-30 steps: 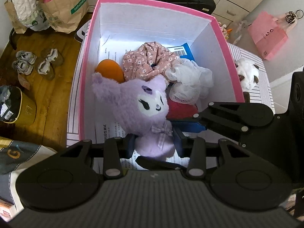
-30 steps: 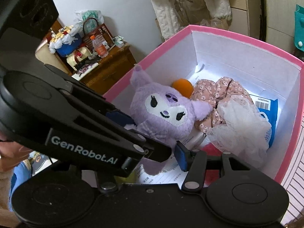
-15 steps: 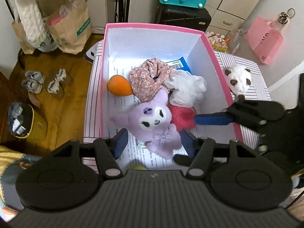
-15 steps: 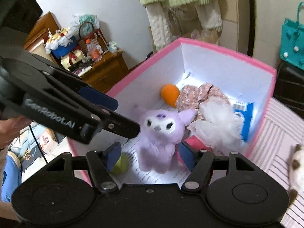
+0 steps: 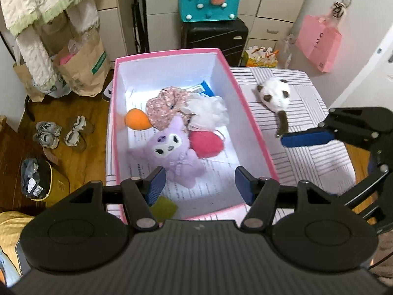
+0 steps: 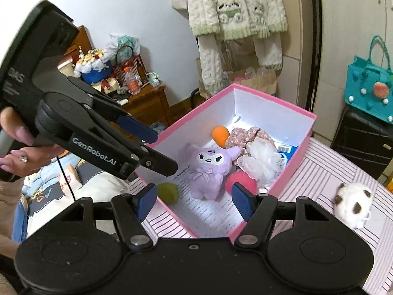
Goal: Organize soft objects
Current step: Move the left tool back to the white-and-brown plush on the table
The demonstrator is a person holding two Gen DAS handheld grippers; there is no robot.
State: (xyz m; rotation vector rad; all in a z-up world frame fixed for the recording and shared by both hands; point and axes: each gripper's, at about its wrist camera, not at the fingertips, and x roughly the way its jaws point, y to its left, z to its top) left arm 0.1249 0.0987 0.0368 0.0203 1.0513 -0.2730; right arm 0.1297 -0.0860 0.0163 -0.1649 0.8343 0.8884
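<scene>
One green ball [image 5: 165, 206] half hidden, left tool [image 5: 199, 184]

Teal bag [image 5: 209, 0] atop black suitcase [image 5: 215, 40]

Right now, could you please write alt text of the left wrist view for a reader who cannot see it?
An open left gripper, holding nothing, hangs above a pink box containing a purple plush toy, an orange ball, a red pompom, floral fabric and white mesh. A panda plush lies outside on the striped cloth, near the right gripper.
</scene>
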